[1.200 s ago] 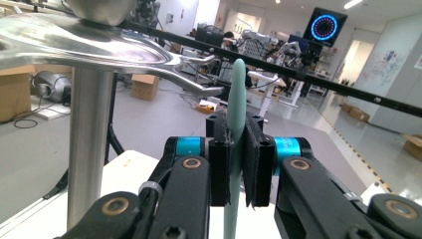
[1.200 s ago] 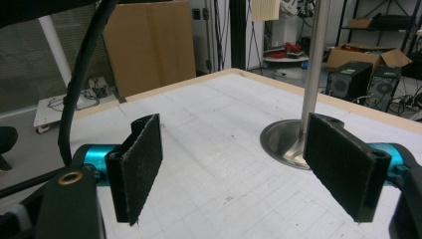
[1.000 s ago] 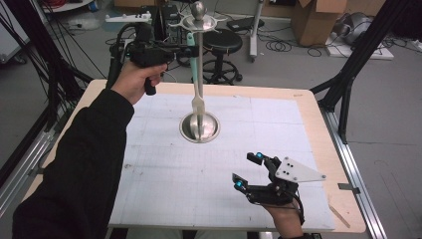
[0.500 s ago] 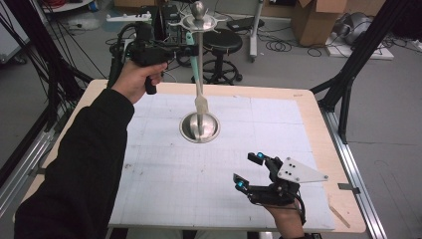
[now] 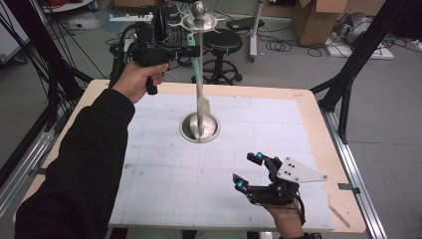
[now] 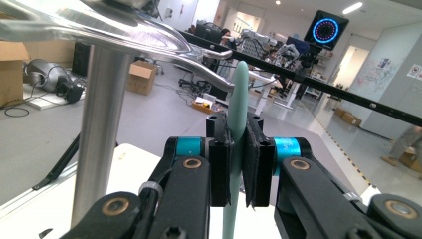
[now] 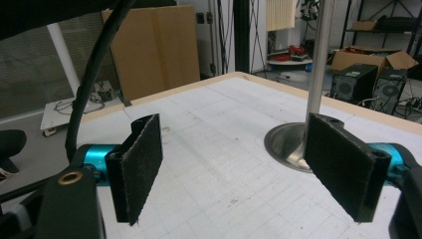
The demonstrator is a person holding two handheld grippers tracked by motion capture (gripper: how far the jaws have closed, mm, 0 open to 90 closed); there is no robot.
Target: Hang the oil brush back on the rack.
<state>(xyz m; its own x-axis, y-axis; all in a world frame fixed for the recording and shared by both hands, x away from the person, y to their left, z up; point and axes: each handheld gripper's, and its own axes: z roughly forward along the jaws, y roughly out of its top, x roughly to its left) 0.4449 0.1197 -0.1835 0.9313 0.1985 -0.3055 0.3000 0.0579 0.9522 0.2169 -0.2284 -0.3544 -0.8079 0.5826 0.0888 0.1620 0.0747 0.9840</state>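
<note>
Near the table's far edge, high beside the stand (image 5: pixel 199 74): green-handled utensil (image 5: pixel 195 59) clamped upright in left gripper (image 6: pixel 238 159).
Long axis vertical, hanging just under the stand's top hooks (image 5: pixel 199 22); right gripper (image 5: pixel 247 172) gaping wide, idle near the front right corner.

The utensil (image 5: pixel 200 84) in the left gripper (image 6: pixel 238 164) is showing a pale mint-green handle and a silver metal blade. The metal stand (image 5: pixel 199 127) is gleaming silver from its round base to its ball top. Both grippers are wearing black (with bright blue bands near the pads), and the right gripper (image 5: pixel 247 172) is carrying a light grey plate. The mat (image 5: pixel 164 174) is looking white with a fine grey grid, and the table (image 5: pixel 318 124) is showing pale tan wood. The sleeve (image 5: pixel 84 164) is appearing black.
</note>
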